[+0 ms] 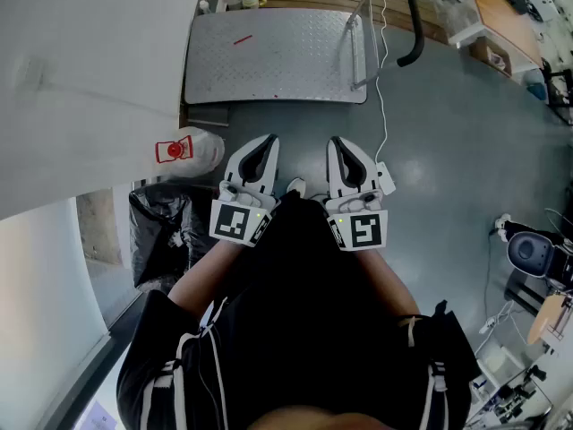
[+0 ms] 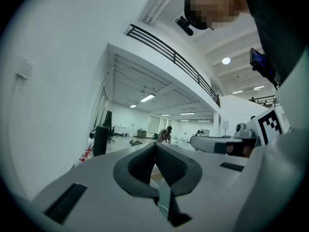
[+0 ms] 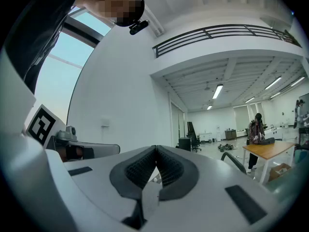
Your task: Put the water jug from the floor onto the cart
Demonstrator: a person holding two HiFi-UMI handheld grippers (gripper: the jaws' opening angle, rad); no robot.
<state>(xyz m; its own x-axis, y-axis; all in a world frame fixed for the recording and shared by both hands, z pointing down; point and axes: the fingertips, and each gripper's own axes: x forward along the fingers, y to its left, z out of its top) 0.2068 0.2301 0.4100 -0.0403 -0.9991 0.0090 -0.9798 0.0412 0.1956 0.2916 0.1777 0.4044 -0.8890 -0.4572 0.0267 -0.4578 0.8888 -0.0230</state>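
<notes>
The water jug [image 1: 190, 150], clear with a red cap, lies on the floor beside the white wall, just left of my left gripper [image 1: 265, 143]. The cart [image 1: 269, 56], a grey ribbed platform with a black handle [image 1: 410, 25], stands on the floor beyond both grippers. My right gripper [image 1: 339, 143] is held level next to the left one, in front of the person's body. Both grippers have their jaws closed together with nothing between them, as the left gripper view [image 2: 155, 146] and the right gripper view [image 3: 155, 150] show. Neither touches the jug.
A black bin bag [image 1: 161, 231] sits below the jug against the wall. A white cable [image 1: 383, 106] runs over the floor right of the cart. A wooden table [image 1: 506, 12] and equipment [image 1: 533, 253] stand at the right. A person [image 3: 256, 127] stands far off.
</notes>
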